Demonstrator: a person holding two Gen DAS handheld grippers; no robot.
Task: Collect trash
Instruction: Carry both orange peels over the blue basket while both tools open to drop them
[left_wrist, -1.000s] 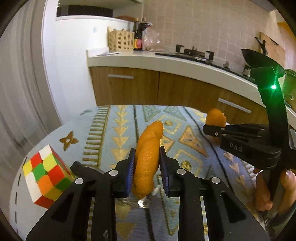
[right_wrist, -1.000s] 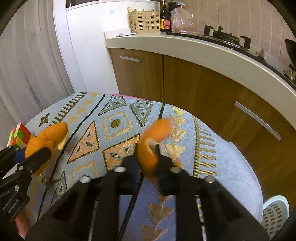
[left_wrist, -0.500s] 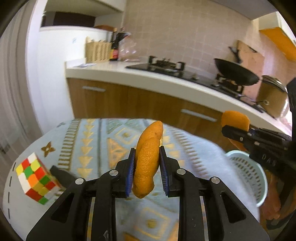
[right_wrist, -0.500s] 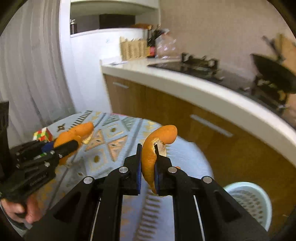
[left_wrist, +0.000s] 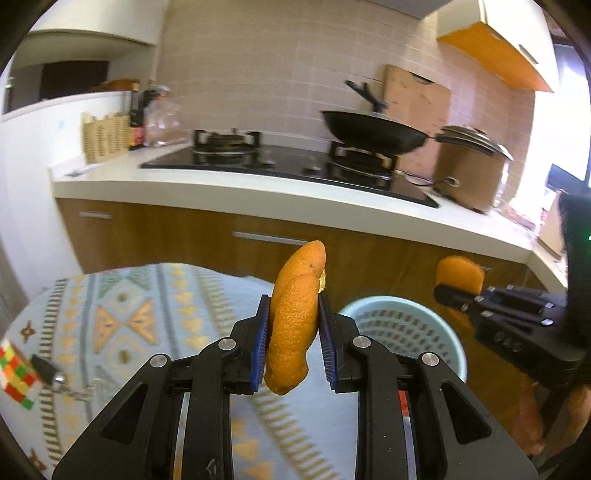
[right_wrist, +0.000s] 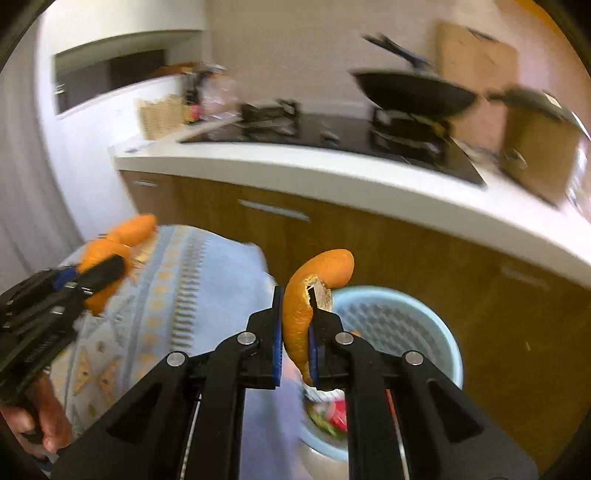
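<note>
A patterned table (left_wrist: 122, 317) fills the left; right of it stands a pale blue bin (right_wrist: 402, 317), seemingly holding scraps. The left gripper (left_wrist: 293, 325) clamps a thick orange peel (left_wrist: 295, 325); the right gripper (right_wrist: 295, 325) pinches a curled peel (right_wrist: 299, 314) above the bin.

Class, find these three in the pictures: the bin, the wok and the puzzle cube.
bin (left_wrist: 448, 334): left wrist view, right rim.
wok (left_wrist: 373, 134): left wrist view, side of bowl.
puzzle cube (left_wrist: 14, 374): left wrist view, coloured face.
</note>
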